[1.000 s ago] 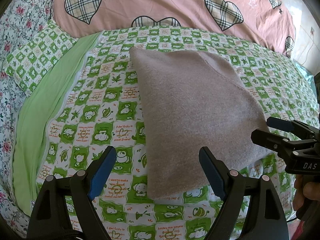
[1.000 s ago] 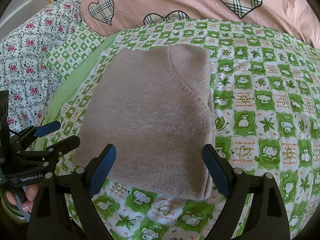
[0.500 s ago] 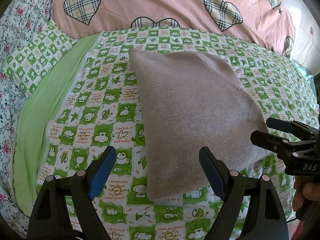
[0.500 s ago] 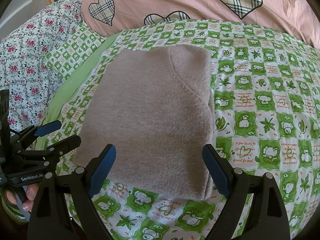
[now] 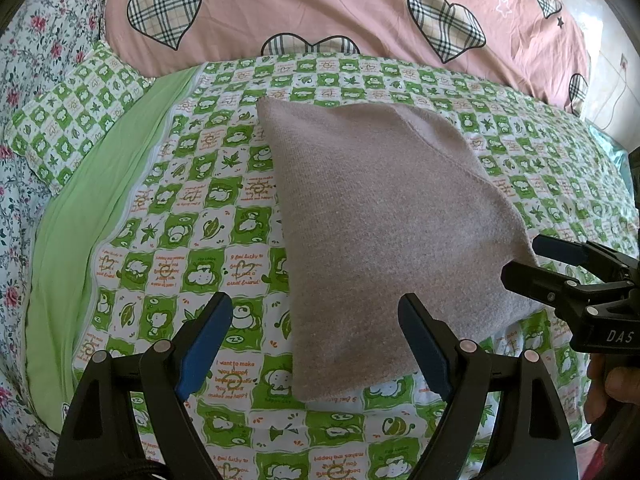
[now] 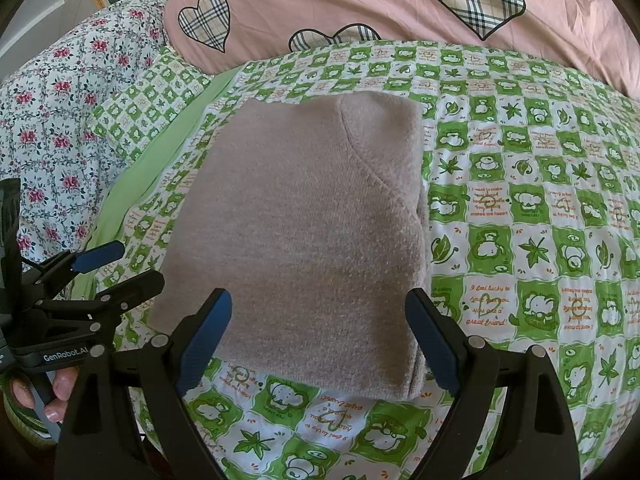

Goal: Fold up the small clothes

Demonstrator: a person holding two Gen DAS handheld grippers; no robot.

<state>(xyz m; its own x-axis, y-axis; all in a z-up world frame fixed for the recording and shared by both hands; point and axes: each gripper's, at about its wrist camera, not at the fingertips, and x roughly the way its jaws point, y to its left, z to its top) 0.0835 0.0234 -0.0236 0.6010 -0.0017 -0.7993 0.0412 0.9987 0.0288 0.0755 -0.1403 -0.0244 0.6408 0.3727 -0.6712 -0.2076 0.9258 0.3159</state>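
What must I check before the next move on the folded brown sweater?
1. Left gripper open, holding nothing: ok.
2. Right gripper open, holding nothing: ok.
3. Brown knit sweater lies folded and flat on the green checked sheet: ok.
4. No sleeve sticks out of the fold: ok in both views; the underside is hidden.
5. Layers aligned at the sweater's right edge: cannot tell.
6. Both grippers apart from each other and off the cloth: ok.

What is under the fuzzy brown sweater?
The sweater lies folded on a green checked sheet with little animals, which shows all around it. The part of the sheet beneath it is covered, so anything there stays hidden. Neither claw touches it.
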